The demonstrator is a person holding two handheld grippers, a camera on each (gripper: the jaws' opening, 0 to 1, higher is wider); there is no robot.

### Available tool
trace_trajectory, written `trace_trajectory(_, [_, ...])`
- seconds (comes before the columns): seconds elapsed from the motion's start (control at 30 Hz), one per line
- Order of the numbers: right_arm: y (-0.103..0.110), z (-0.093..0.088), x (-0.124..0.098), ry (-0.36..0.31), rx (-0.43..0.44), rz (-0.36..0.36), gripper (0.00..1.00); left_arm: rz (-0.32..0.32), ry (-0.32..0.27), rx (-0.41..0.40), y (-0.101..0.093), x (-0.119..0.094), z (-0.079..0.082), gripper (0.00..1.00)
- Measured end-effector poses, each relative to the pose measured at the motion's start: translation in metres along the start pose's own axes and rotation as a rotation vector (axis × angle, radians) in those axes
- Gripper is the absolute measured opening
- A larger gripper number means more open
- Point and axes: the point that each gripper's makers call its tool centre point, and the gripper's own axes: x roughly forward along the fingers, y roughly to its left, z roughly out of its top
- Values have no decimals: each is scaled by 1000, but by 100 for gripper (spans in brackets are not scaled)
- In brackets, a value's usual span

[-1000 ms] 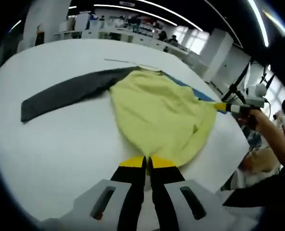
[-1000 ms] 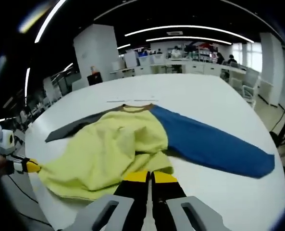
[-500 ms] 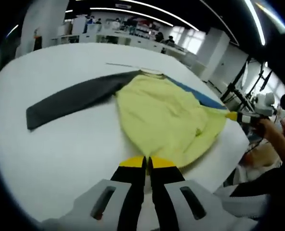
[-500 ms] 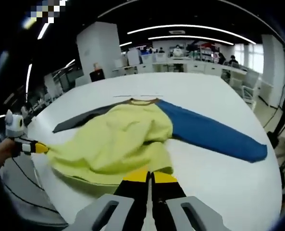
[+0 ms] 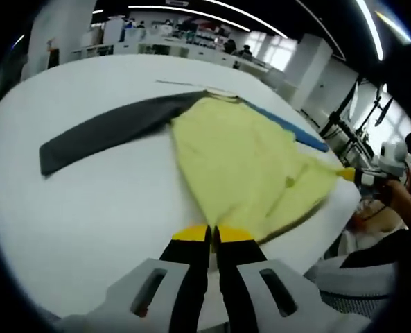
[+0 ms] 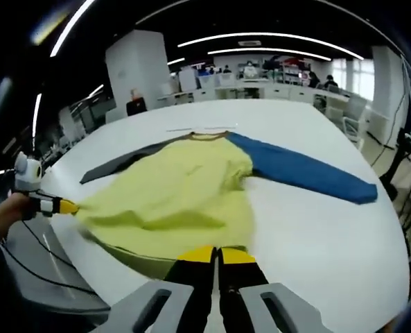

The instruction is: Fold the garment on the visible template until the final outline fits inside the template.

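**Both grippers stretching the hem of the sweatshirt taut over the table edge**

The sweatshirt (image 5: 247, 166) is lying on the white table (image 5: 87, 208), its yellow body spread toward the near edge, its dark grey sleeve (image 5: 108, 128) reaching out to one side and its blue sleeve (image 6: 302, 173) to the other. The collar (image 6: 208, 135) is pointing away from the person. No template outline is showing clearly on the tabletop; a thin line is lying just beyond the collar, but what it is cannot be told.

The left gripper (image 5: 212, 236) is clenched on the yellow hem, its jaws pressed together with the fabric edge caught at their tips. The right gripper (image 6: 217, 255) is likewise clamped on the hem at the opposite corner. Each is appearing in the other's view as a yellow tip at the drawn-out corner of the cloth, the right gripper at (image 5: 347, 173) and the left at (image 6: 63, 206), with a hand (image 6: 7, 215) behind it.

To do this step well, the two grips are probably best kept level and pulled apart evenly, so that the hem is running straight and the wrinkles across the body are flattening out. The pull is wanting to be gentle enough that the collar and sleeves are not dragging off their places, and the hem is best laid down flat before any fold.
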Motion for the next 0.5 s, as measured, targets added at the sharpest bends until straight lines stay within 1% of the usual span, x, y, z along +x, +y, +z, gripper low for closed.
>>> trace_trajectory(0.07, [2,-5,-2,-5,-3,-8,0,11,24,26,3,2,-5,0])
trace_trajectory(0.13, [3,-12,-2,10,2,-13,0,15,36,34,4,3,-8,0])
trace_trajectory(0.3, [2,-32,0,44,17,-28,0,19,53,19,9,5,-14,0])
trace_trajectory(0.33, [2,-38,1,62,36,-26,0,20,53,18,9,5,-15,0])
trace_trajectory(0.5, [-1,-53,4,81,50,-34,0,20,77,16,15,8,-21,0])
